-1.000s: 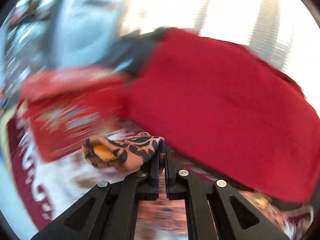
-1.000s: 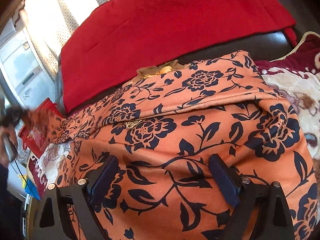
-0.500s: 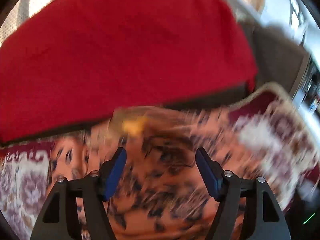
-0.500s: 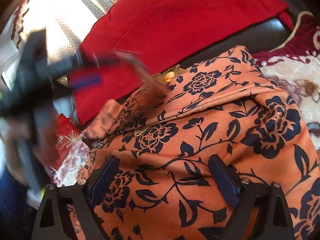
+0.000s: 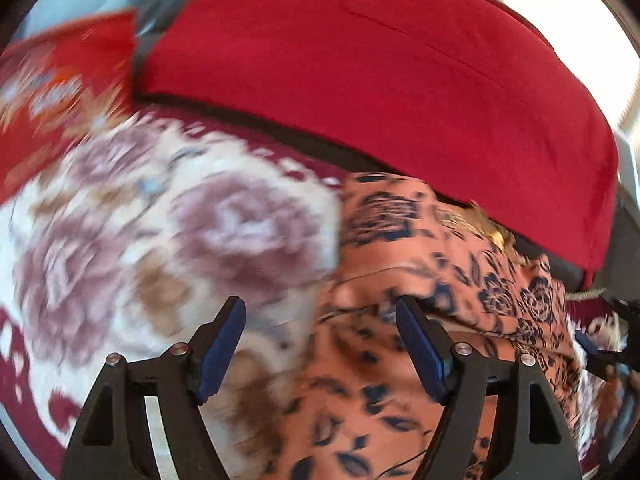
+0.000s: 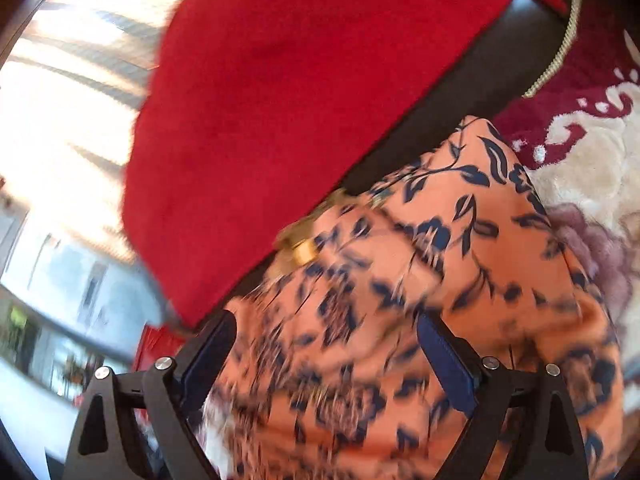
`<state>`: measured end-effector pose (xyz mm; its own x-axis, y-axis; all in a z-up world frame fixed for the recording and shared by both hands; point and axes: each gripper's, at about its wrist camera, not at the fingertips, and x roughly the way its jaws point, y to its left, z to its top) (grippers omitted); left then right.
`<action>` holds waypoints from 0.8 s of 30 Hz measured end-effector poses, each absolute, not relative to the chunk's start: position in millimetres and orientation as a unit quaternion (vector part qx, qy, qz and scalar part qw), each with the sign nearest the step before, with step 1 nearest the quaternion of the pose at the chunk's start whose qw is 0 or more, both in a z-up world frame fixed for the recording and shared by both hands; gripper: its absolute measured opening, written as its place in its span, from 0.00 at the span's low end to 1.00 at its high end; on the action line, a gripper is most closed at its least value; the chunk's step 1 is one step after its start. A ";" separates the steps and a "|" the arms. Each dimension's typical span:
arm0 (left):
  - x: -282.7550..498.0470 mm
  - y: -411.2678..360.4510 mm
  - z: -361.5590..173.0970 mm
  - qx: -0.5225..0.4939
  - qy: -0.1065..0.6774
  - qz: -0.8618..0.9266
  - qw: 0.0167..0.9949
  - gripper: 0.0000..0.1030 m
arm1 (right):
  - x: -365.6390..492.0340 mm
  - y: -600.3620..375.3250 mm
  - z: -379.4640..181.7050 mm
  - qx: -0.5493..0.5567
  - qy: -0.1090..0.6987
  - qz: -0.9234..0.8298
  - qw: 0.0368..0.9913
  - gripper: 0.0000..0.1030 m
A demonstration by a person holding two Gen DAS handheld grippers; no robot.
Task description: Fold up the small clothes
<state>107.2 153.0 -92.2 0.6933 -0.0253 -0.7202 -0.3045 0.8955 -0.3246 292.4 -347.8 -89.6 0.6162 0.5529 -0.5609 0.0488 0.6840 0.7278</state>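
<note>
Between and beyond your left gripper (image 5: pixel 320 344), whose jaws are opening with nothing pinched, the orange floral garment (image 5: pixel 420 300) lies under the right-hand finger, the patterned blanket (image 5: pixel 160 240) under the other. Under your right gripper (image 6: pixel 324 356), jaws wide apart, the garment (image 6: pixel 440 264) fills the gap unclamped.

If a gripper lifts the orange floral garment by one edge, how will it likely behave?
The orange floral garment probably hangs limp: it already lies in soft folds. It looks thin, so likely light. On the plush floral blanket it may drag and bunch when pushed.
</note>
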 end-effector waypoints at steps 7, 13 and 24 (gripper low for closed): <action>75.7 180.9 -108.5 -0.248 0.380 0.090 0.886 0.76 | 344.3 -281.7 -99.8 0.127 0.517 0.095 0.841 0.12; 80.0 188.6 -106.2 -0.252 0.366 0.094 0.891 0.76 | 294.2 -275.8 8.5 0.058 0.372 0.073 0.924 0.12; 161.5 115.6 -65.6 -0.171 0.354 0.025 0.919 0.76 | 272.9 -377.4 -80.9 0.210 0.419 0.026 0.883 0.87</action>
